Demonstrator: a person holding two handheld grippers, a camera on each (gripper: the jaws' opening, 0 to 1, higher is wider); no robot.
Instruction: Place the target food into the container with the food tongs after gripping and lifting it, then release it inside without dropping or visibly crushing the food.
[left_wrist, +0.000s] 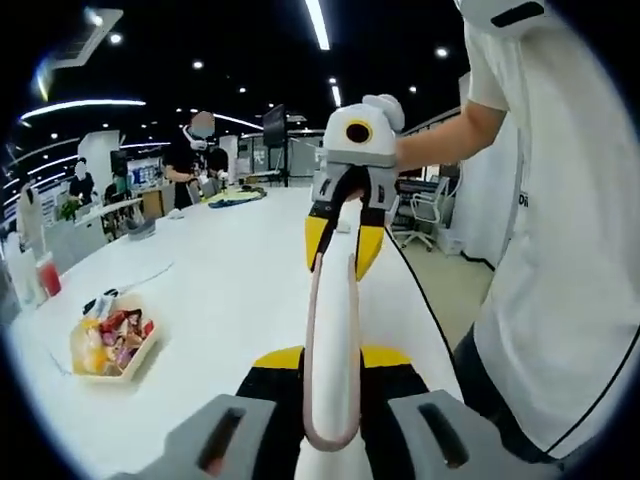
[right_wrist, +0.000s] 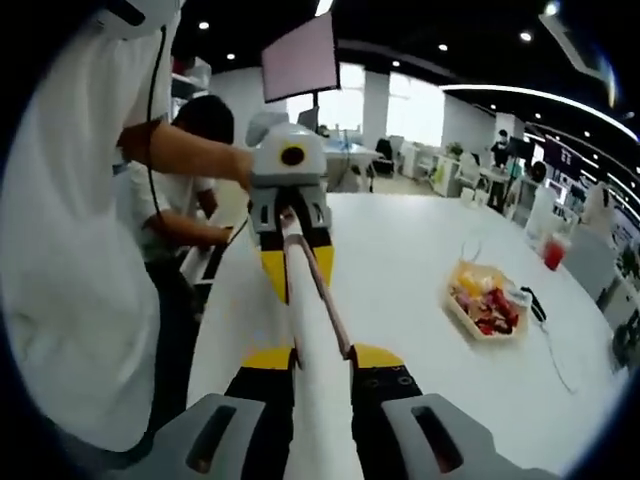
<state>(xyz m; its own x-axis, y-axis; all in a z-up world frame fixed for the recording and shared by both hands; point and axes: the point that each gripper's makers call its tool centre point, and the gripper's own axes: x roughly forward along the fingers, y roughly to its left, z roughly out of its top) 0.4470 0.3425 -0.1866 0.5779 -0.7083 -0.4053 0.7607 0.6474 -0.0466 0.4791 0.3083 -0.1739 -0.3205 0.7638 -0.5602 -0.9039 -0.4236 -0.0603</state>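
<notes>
i am pinching the white food tongs (left_wrist: 333, 350) at both ends, my left tongs (left_wrist: 330, 372) and right tongs (right_wrist: 322, 362) each pressing on it above the counter (left_wrist: 230, 290). the food tray (left_wrist: 112, 342) is sitting off to the side, well apart.

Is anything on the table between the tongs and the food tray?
Nothing visible. Both grippers hold the tongs over bare table; the tray sits off to the side, with open surface between.

One pair of food tongs (left_wrist: 333, 340), one container (left_wrist: 112, 345) of snacks, one white table (left_wrist: 230, 290)
</notes>
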